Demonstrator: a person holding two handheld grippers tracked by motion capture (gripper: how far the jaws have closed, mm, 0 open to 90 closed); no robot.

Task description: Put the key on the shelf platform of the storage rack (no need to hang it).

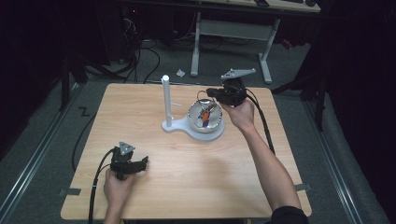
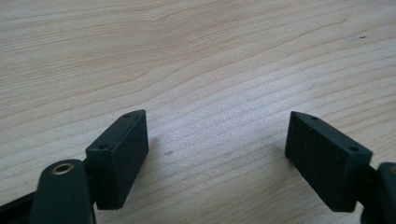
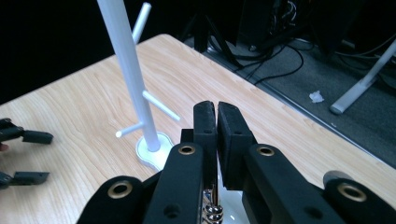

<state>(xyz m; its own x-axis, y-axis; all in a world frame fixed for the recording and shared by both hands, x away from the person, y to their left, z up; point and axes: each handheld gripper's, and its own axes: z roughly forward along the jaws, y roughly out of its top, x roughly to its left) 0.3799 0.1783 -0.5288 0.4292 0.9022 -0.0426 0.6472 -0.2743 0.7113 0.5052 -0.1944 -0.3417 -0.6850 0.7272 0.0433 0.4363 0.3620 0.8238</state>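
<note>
While the right gripper point(image 1: 211, 93), jaws closed on a thin metal chain point(image 3: 212, 212), hovers at the bowl's point(image 1: 194, 122) twelve o'clock to lower it, the left gripper point(image 1: 140, 164) rests open on the surface point(image 1: 187, 163). A white stand point(image 1: 166, 100) waits at nine.

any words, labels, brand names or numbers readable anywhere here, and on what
None can be read.
The wooden table, the white stand and the bowl beside it bear no print.
The left gripper, jaws open, and the right gripper, jaws shut, show only plain black pads and brass screws.
The orange and blue thing in the bowl is too small to tell if it carries any marking.
</note>
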